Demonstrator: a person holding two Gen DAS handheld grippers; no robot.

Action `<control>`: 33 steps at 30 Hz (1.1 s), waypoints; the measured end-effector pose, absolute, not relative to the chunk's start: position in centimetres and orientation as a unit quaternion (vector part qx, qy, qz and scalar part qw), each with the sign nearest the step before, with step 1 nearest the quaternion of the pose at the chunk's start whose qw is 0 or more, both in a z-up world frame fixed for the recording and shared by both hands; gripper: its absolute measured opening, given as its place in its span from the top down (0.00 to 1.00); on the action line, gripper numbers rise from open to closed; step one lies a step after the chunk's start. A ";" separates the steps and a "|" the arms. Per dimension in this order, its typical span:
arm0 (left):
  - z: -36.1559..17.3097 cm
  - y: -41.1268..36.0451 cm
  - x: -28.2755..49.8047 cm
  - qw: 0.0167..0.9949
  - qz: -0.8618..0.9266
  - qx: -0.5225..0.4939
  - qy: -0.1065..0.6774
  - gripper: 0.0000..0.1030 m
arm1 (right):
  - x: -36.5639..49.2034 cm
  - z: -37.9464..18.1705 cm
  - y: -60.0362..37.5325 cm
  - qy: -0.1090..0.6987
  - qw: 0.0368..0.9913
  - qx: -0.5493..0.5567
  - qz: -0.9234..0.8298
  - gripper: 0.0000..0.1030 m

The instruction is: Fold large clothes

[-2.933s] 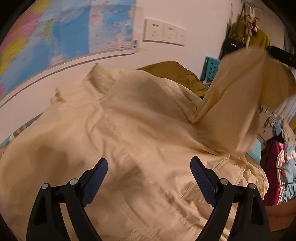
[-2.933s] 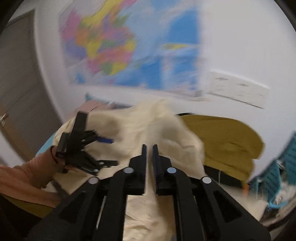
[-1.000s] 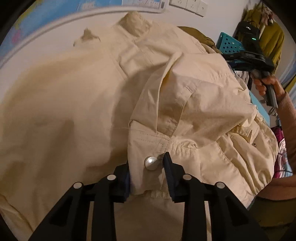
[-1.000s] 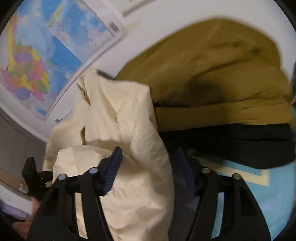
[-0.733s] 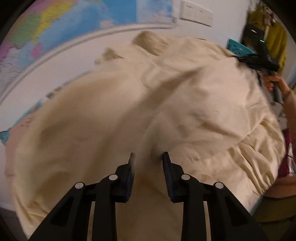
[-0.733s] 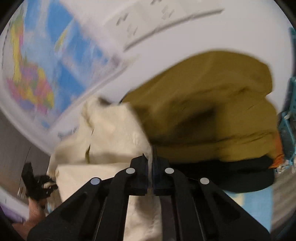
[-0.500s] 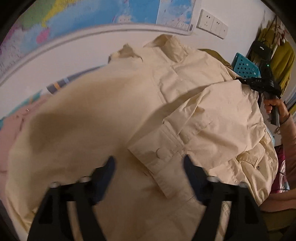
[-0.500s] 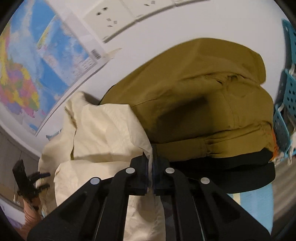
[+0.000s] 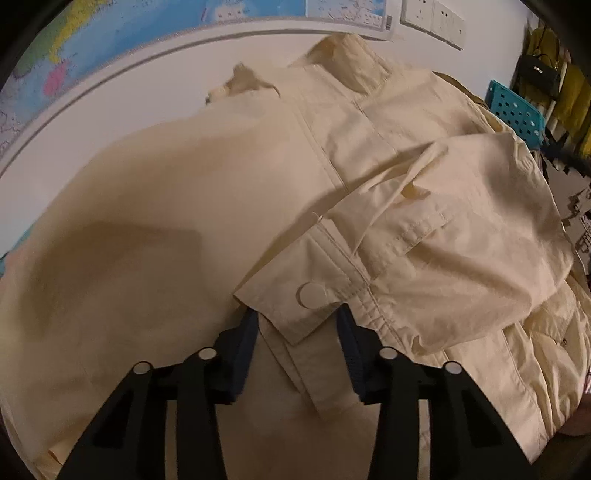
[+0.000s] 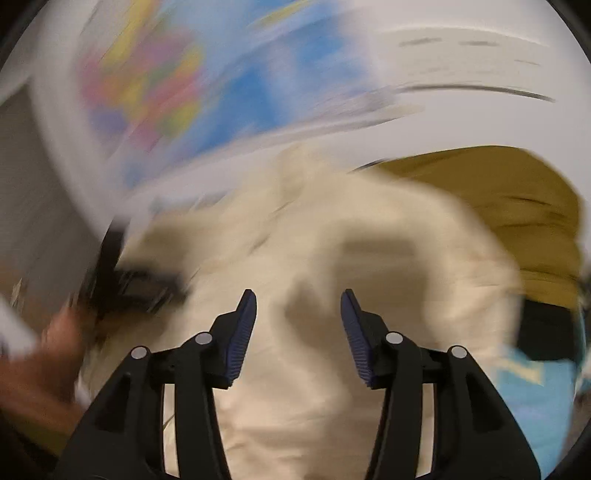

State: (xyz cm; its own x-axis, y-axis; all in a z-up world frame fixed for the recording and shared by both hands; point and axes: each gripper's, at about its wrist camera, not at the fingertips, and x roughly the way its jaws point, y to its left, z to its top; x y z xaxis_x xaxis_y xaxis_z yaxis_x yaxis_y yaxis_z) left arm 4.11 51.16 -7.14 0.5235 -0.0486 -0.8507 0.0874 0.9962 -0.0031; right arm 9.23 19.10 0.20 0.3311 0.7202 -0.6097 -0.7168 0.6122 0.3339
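Note:
A large cream jacket (image 9: 166, 229) lies spread out, collar (image 9: 351, 55) toward the wall. One sleeve (image 9: 461, 240) is folded across its front. The sleeve's cuff (image 9: 314, 291), with a round snap, lies between the jaws of my left gripper (image 9: 296, 317). Those jaws are closing, and the pads stand a little apart from the cloth. In the blurred right wrist view my right gripper (image 10: 297, 299) hovers over the jacket (image 10: 332, 387). Its jaws are opening with nothing between them. The left gripper (image 10: 122, 280) and a person's hand (image 10: 55, 343) show as a dark smear at the left.
A folded olive garment (image 10: 517, 206) lies on a black one (image 10: 546, 332) beyond the jacket, on a light blue surface (image 10: 535, 398). A world map (image 9: 110, 37) and wall sockets (image 9: 432, 22) hang behind. A teal basket (image 9: 513, 110) and hanging clothes stand at the right.
My left gripper let the cuff go, opened wide, and has narrowed around it again. My right gripper pinched the jacket's edge, then opened and swung up and away.

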 end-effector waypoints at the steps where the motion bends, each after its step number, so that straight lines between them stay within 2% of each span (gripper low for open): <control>1: -6.9 51.2 4.3 0.875 -0.032 0.022 0.483 0.64 | 8.5 -0.6 21.3 0.381 0.803 -0.026 0.459 0.55; 4: -6.1 51.4 4.7 0.880 -0.021 0.020 0.474 0.68 | 8.1 -2.9 25.9 0.399 0.782 -0.078 0.473 0.56; 5: -5.9 51.5 4.8 0.881 -0.016 0.015 0.474 0.73 | 8.6 -3.8 27.0 0.410 0.777 -0.083 0.471 0.56; 7: -6.1 51.9 5.3 0.879 0.005 0.018 0.477 0.71 | 9.4 -5.4 28.2 0.412 0.790 -0.125 0.437 0.57; 8: -6.3 52.0 5.5 0.877 0.011 0.023 0.480 0.70 | 9.8 -6.1 28.4 0.415 0.794 -0.136 0.423 0.60; 11: -6.7 52.3 5.2 0.876 0.004 0.018 0.483 0.58 | 11.2 -7.2 27.8 0.447 0.788 -0.108 0.410 0.62; 12: -6.5 52.4 4.8 0.877 -0.002 0.011 0.480 0.49 | 11.2 -6.9 27.5 0.444 0.790 -0.102 0.409 0.62; 14: -5.8 52.6 3.6 0.884 -0.011 0.007 0.467 0.43 | 10.6 -5.4 26.6 0.426 0.800 -0.087 0.414 0.59; 20: -2.5 53.9 -0.9 0.905 -0.001 -0.001 0.426 0.35 | 7.8 -3.0 29.4 0.398 0.772 -0.084 0.489 0.57; 22: -1.4 55.0 -3.1 0.912 0.007 -0.004 0.411 0.33 | 7.4 -3.5 32.1 0.401 0.757 -0.101 0.505 0.59; 24: -0.3 55.8 -5.4 0.919 0.021 -0.003 0.393 0.26 | 7.5 -4.4 33.7 0.416 0.744 -0.106 0.512 0.59; 30: 1.3 59.2 -11.3 0.922 0.096 0.002 0.375 0.23 | 9.5 -7.3 35.1 0.459 0.737 -0.094 0.488 0.61; 33: 0.8 61.3 -13.9 0.914 0.131 -0.001 0.383 0.21 | 8.4 -5.9 34.5 0.444 0.743 -0.091 0.492 0.55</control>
State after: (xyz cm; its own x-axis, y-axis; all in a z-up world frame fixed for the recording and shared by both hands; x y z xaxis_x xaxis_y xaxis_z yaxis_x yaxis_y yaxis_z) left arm -13.85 61.28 0.77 0.6721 0.2391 -0.7008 -0.2409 0.9655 0.0985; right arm 8.39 34.45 -5.86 0.1204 0.6506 -0.7498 -0.8121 0.4989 0.3025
